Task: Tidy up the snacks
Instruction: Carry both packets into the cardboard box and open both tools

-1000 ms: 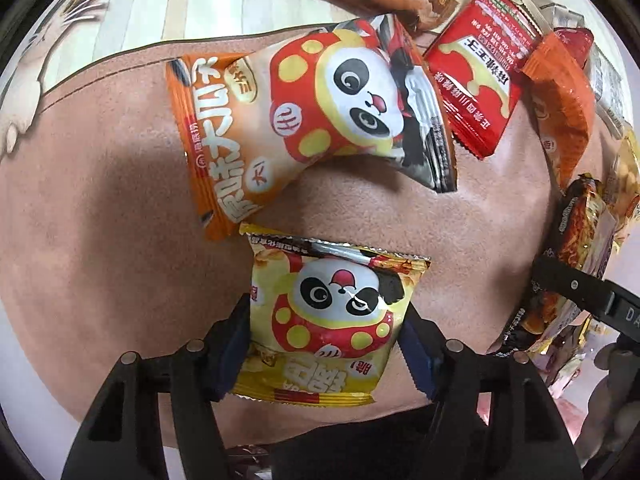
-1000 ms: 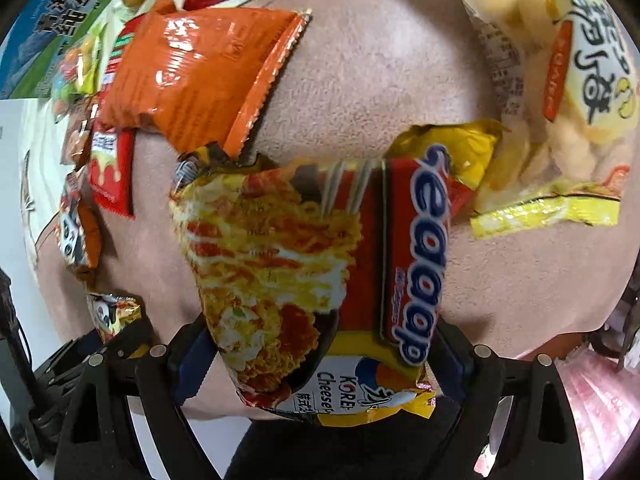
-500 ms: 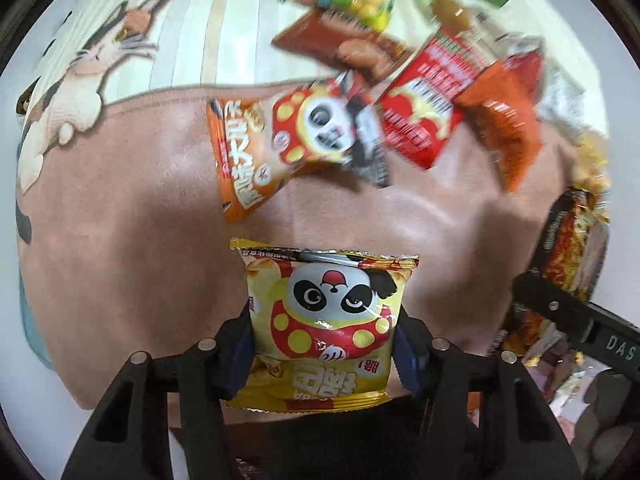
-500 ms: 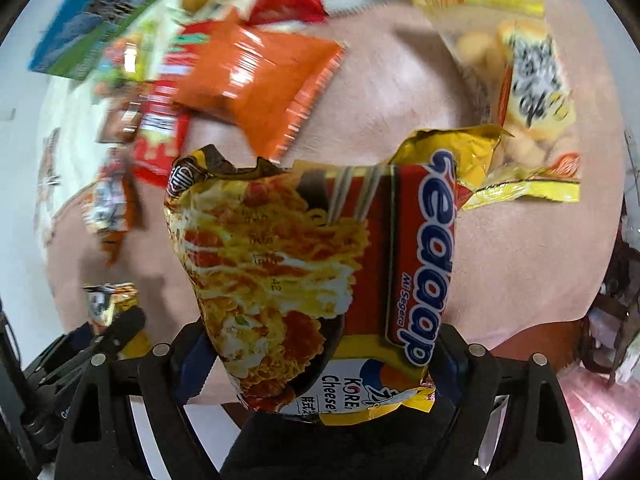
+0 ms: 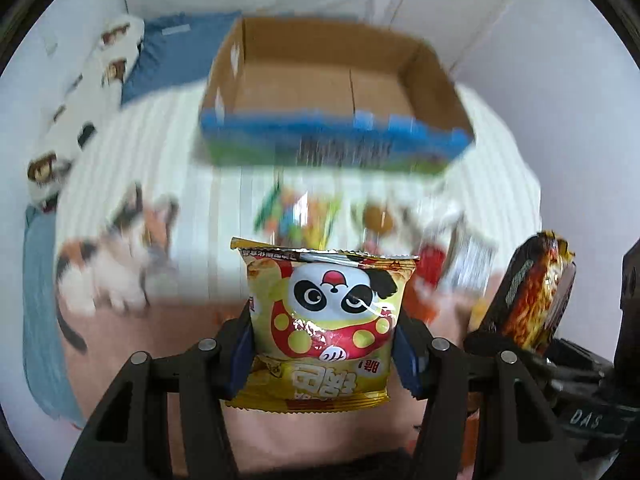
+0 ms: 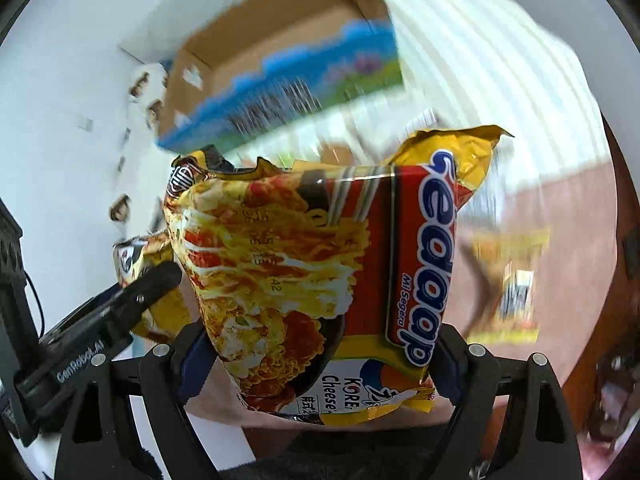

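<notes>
Snacks fill both my jaws: left gripper (image 5: 323, 354) pinches a panda packet (image 5: 324, 328), right gripper (image 6: 318, 364) clamps a noodle packet (image 6: 316, 276). Far ahead on the bed (image 5: 168, 152), the cardboard box (image 5: 332, 92) shows only bare floor inside.

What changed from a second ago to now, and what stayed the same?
Both hand-held grippers rose off the pink mat and tilted up toward the cardboard box, now in view. Unchanged: the left hand-held gripper grips the panda snack bag, the right hand-held gripper the noodle packet.
</notes>
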### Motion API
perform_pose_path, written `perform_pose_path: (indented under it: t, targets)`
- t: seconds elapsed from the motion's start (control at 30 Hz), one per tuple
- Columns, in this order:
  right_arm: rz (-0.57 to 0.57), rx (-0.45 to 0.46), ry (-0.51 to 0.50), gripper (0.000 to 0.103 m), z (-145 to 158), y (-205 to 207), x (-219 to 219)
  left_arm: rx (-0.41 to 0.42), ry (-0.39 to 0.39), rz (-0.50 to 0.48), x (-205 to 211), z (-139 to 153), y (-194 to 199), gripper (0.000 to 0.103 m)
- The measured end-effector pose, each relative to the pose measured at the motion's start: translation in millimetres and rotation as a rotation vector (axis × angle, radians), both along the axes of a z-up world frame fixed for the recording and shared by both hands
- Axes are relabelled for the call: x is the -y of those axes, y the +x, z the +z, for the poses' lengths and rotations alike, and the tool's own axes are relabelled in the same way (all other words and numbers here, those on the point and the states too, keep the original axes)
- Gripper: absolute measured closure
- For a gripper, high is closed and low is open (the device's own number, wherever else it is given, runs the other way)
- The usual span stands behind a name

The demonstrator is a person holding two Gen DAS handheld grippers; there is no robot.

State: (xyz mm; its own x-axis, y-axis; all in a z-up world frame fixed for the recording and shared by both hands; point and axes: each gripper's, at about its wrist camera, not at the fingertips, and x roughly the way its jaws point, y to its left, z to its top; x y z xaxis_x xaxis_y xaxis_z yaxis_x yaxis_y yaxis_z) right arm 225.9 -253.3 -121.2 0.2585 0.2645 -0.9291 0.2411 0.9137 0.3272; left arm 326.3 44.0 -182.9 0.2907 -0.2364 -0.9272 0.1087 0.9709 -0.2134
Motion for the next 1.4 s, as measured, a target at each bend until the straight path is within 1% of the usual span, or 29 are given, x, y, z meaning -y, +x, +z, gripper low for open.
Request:
perform_pose_path:
  t: [0.03,0.1,0.13,0.2,0.23,0.27,0.33,0.43,0.57,0.6,0.63,0.7,0.77,0.87,0.9,0.93,1.0,1.07,1.13,1.17,1.2,1.23,1.3,1.33,1.37,1.4]
  targets:
    - [0.006,0.016,-0.001,0.013,12.1,11.1,2.0,0.024,0.0,0.006,2.4,9.9,15.3,0.047]
    - [0.013,0.053,0.002,0.013,35.4,31.2,14.4,0.049,-0.003,0.014,3.3,23.8,33.9,0.047]
    - [0.018,0.068,0.003,0.013,43.9,41.2,18.1,0.059,-0.002,0.017,5.3,29.0,50.1,0.047]
    - [0.027,0.102,0.0,0.013,64.9,68.8,31.8,0.066,-0.004,0.023,8.0,34.3,77.9,0.047]
    - [0.032,0.115,-0.009,0.013,72.1,78.9,32.7,0.065,-0.001,0.025,10.0,36.1,97.8,0.047]
    - [0.034,0.123,-0.017,0.013,76.0,89.4,26.7,0.063,0.001,0.027,10.4,38.4,111.8,0.047]
    - [0.043,0.134,-0.032,0.013,85.6,121.6,35.5,0.049,-0.003,0.031,12.0,37.0,142.4,0.047]
    - [0.055,0.12,-0.047,0.013,85.8,169.1,46.6,0.0,-0.019,0.046,8.7,23.3,193.4,0.047]
    - [0.072,0.067,-0.05,0.013,63.4,226.8,53.4,-0.097,-0.075,0.067,3.6,-8.3,257.1,0.047]
    - [0.082,0.045,-0.056,0.013,56.6,244.2,58.6,-0.112,-0.079,0.073,3.4,-13.1,265.9,0.047]
    - [0.085,0.033,-0.06,0.013,50.3,251.5,63.9,-0.142,-0.088,0.082,2.0,-25.1,281.8,0.047]
    - [0.098,-0.01,-0.065,0.013,27.2,280.6,71.9,-0.184,-0.096,0.094,1.4,-40.8,298.8,0.047]
    - [0.11,-0.041,-0.079,0.013,11.0,293.5,75.9,-0.23,-0.108,0.11,-0.5,-60.4,317.1,0.047]
    - [0.15,-0.097,-0.086,0.013,-13.1,321.0,81.5,-0.284,-0.111,0.122,-2.7,-86.3,335.5,0.047]
    - [0.167,-0.123,-0.089,0.013,-22.0,328.3,83.6,-0.295,-0.108,0.126,-2.0,-90.6,337.6,0.047]
    - [0.176,-0.137,-0.094,0.013,-34.9,341.3,72.3,-0.313,-0.103,0.128,-2.4,-100.0,342.6,0.047]
    - [0.193,-0.175,-0.102,0.013,-52.9,353.8,74.8,-0.341,-0.102,0.136,-3.4,-112.1,348.8,0.047]
    - [0.204,-0.205,-0.103,0.013,-76.0,373.1,63.8,-0.356,-0.104,0.14,-3.3,-120.7,353.8,0.047]
    - [0.221,-0.238,-0.102,0.013,-91.0,380.7,64.6,-0.373,-0.09,0.139,-1.9,-130.0,358.1,0.047]
    - [0.222,-0.249,-0.105,0.013,-101.9,389.4,54.8,-0.379,-0.088,0.139,-1.3,-132.9,359.9,0.047]
    - [0.225,-0.26,-0.109,0.013,-105.8,392.3,59.5,-0.385,-0.09,0.138,-2.1,-135.6,362.5,0.047]
    - [0.231,-0.269,-0.11,0.013,-113.9,390.6,55.6,-0.393,-0.086,0.133,-0.7,-138.2,363.3,0.047]
    - [0.23,-0.295,-0.114,0.011,-128.1,404.3,43.9,-0.399,-0.061,0.121,3.5,-137.6,360.3,0.046]
    - [0.226,-0.301,-0.119,0.007,-132.6,409.2,42.4,-0.388,-0.046,0.122,3.6,-136.5,360.0,0.042]
    - [0.22,-0.293,-0.118,0.005,-135.0,417.9,38.2,-0.379,-0.042,0.118,3.8,-135.1,360.1,0.03]
    - [0.211,-0.281,-0.117,0.004,-133.9,420.5,39.7,-0.372,-0.041,0.11,4.1,-133.2,359.7,0.023]
